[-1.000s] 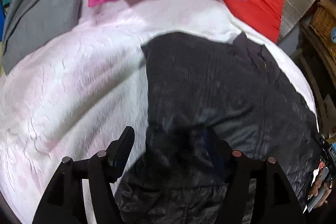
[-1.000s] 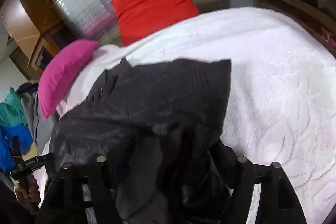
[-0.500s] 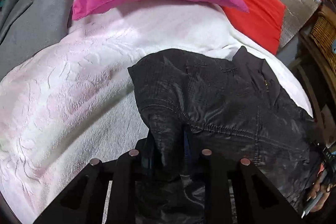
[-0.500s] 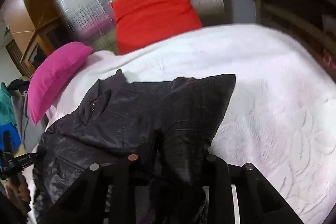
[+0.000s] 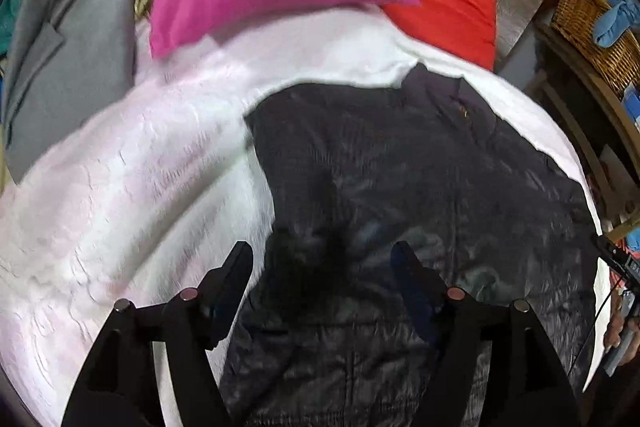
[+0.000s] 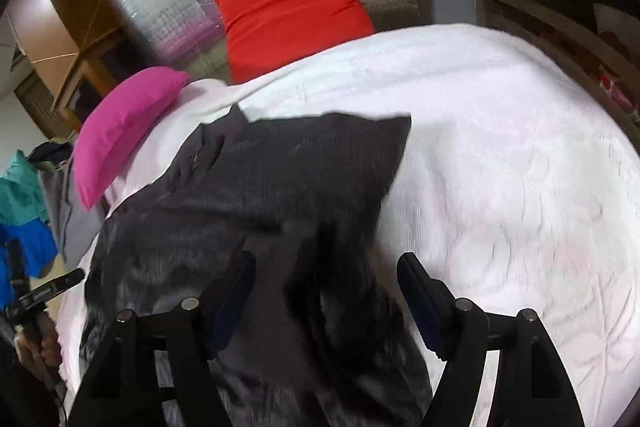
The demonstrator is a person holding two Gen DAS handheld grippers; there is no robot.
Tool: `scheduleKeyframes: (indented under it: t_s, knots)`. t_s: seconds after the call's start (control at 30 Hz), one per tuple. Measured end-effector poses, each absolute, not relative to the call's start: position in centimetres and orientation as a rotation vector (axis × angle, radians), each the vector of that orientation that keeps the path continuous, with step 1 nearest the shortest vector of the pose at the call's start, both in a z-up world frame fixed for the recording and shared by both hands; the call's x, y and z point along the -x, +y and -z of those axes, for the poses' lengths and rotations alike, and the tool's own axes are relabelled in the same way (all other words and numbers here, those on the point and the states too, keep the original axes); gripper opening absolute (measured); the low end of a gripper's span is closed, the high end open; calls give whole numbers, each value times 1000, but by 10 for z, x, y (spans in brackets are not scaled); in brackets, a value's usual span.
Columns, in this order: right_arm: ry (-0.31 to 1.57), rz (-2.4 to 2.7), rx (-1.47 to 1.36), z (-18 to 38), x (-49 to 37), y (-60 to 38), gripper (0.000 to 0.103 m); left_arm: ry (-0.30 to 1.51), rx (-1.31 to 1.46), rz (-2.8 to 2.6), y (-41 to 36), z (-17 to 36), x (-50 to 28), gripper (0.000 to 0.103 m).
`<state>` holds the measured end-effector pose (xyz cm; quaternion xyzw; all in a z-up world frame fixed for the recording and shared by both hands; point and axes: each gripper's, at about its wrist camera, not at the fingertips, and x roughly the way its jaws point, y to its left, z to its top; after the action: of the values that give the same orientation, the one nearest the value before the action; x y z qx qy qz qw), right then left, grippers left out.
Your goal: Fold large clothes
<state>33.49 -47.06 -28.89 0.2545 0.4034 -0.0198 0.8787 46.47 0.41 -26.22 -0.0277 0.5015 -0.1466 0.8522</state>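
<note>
We hold both grippers spread wide — left gripper (image 5: 322, 255) and right gripper (image 6: 326, 265) gripping nothing — over the dark jacket (image 5: 400, 187) on the white bedspread (image 6: 500, 167).

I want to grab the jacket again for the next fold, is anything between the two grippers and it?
Nothing visible. The left gripper and right gripper are both open directly over the dark jacket on the white blanket; the pillows lie farther back.
</note>
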Motion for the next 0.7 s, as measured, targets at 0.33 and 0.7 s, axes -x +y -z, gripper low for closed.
scheduleKeyframes:
  t_s: [0.33,0.7]
  knots:
    - [833,85,-349,283,-342,-442,33,1087,40,258,-7,281,-471,35]
    - [842,83,-466,276,-309,-461,56,1093,-52,248,-19,273,-451,56]
